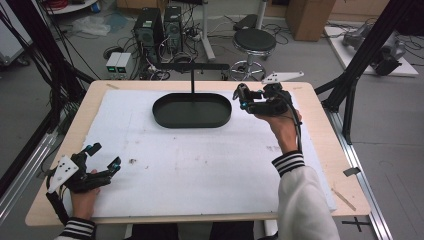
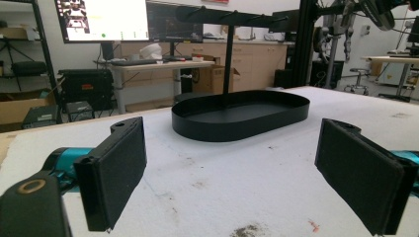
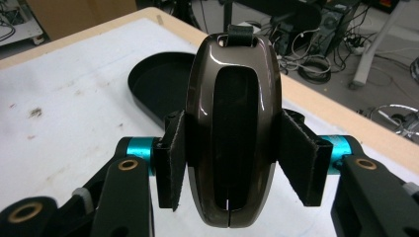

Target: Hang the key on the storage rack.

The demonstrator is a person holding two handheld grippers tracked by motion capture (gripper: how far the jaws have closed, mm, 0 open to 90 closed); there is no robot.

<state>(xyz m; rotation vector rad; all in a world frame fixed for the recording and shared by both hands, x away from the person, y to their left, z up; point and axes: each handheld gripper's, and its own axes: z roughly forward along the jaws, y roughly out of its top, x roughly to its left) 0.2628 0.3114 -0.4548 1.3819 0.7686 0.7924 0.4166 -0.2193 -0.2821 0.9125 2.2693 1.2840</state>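
Fob (image 3: 230,128), a glossy brown key shell, sits centre in the right gripper view, clamped at its flanks by the right gripper (image 3: 230,163): seemingly light, stiff, slippery. High view, upper right: it is hidden beside the tray (image 1: 192,111). Left gripper (image 2: 242,173) jaws stand apart, empty, above the tabletop (image 2: 222,187).

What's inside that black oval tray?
The tray looks empty apart from the stand's post rising from it. The near wall hides a strip of its floor.
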